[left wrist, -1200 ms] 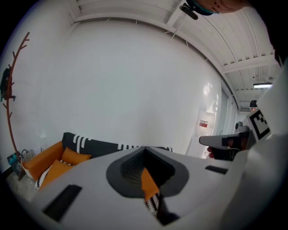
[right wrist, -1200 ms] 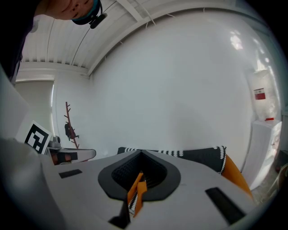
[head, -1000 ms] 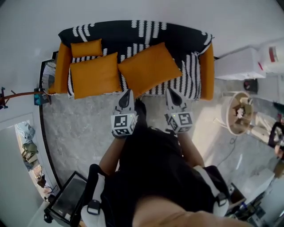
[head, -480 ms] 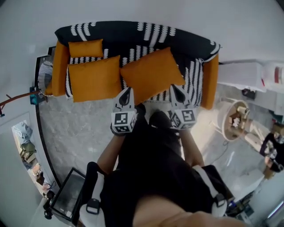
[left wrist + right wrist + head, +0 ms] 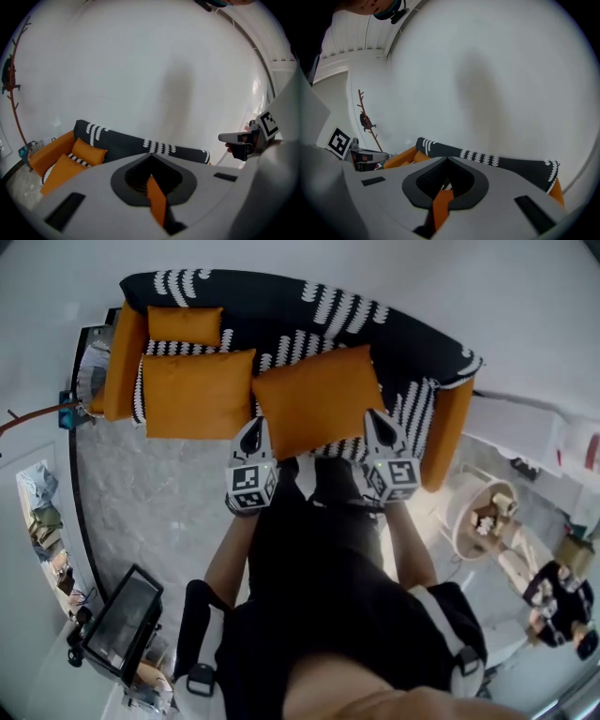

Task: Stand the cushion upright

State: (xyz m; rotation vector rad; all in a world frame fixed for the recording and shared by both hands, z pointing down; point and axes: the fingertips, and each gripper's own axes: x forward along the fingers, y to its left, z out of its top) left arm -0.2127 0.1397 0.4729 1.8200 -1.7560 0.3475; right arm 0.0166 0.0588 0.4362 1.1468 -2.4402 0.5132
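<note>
a: head view first. where's the cushion?
b: the big orange cushion (image 5: 314, 401) lies flat and askew on the seat of the striped sofa (image 5: 394, 329), just right of two smaller cushions (image 5: 197, 395). your left gripper (image 5: 251, 430) and right gripper (image 5: 377, 424) sit at its near corners; whether they touch it, i can't tell. the cube (image 5: 249, 488) on each carries square black-and-white markers.
a: left gripper view?
b: your jaws are pressed together, pinching nothing; an orange sliver shows in the slit.
a: right gripper view?
b: jaws together there too, nothing gripped.
</note>
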